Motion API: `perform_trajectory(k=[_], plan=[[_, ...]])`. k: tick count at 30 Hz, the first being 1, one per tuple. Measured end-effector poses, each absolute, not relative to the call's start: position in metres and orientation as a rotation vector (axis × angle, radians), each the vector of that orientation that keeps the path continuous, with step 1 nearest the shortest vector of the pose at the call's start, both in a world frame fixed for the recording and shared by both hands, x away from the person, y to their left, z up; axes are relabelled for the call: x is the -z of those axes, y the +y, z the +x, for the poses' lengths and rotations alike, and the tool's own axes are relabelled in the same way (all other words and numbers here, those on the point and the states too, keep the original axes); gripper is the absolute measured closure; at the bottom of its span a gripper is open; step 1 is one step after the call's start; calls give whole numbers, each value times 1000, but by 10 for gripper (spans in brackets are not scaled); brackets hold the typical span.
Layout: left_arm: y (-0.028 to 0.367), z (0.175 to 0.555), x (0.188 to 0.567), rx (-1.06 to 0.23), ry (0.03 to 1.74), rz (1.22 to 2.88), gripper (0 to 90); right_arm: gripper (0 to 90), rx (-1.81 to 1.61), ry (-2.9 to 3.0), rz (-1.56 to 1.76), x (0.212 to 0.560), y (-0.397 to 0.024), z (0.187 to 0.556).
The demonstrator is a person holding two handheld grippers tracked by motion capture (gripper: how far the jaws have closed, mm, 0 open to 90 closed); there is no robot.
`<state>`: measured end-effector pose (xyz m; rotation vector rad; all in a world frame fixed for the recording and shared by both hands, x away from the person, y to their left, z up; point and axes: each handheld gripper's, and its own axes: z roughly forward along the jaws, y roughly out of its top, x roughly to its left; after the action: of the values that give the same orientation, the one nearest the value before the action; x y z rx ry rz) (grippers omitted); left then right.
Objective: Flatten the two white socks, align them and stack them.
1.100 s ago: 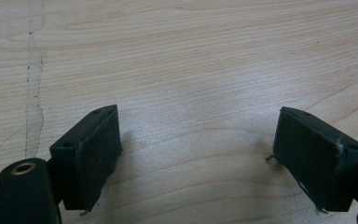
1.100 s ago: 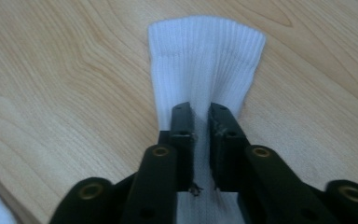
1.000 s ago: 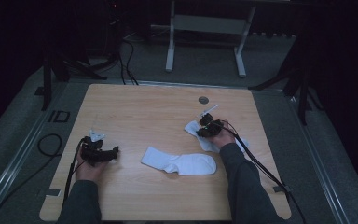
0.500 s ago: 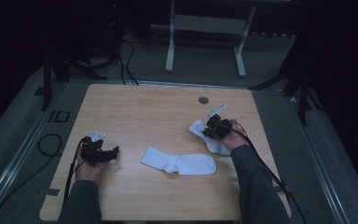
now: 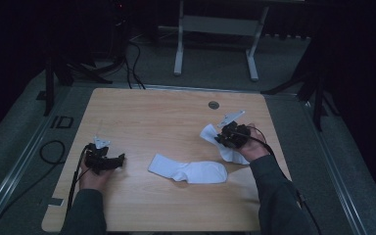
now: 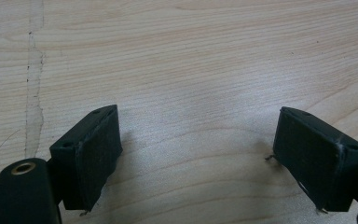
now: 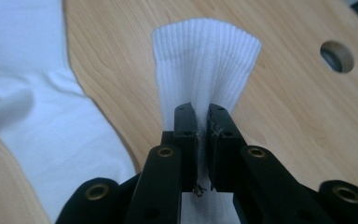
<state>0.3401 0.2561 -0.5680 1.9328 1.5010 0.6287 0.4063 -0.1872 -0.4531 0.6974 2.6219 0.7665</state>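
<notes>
Two white socks are on the wooden tabletop (image 5: 142, 117). One sock (image 5: 188, 171) lies flat near the middle, between the two hands. The right tool (image 5: 229, 137), toward the right edge, has its jaws pinched tight on the second sock (image 7: 205, 70); its ribbed cuff sticks out past the jaw tips and the rest trails under the hand. The left tool (image 6: 200, 154) rests at the left with jaws wide apart over bare wood, holding nothing. One round hole (image 5: 214, 105) sits near the far edge.

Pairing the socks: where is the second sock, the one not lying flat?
In the high view it is at the table's right side, pinched in the right hand-held gripper: the held sock, right of the flat sock.
</notes>
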Motion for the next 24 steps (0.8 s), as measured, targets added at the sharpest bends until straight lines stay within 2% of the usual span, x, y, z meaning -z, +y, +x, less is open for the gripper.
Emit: perform_trajectory(k=[24], plan=[[256, 340, 568, -627, 1502, 1933, 152, 834, -846, 2632, 585, 431, -169, 384]])
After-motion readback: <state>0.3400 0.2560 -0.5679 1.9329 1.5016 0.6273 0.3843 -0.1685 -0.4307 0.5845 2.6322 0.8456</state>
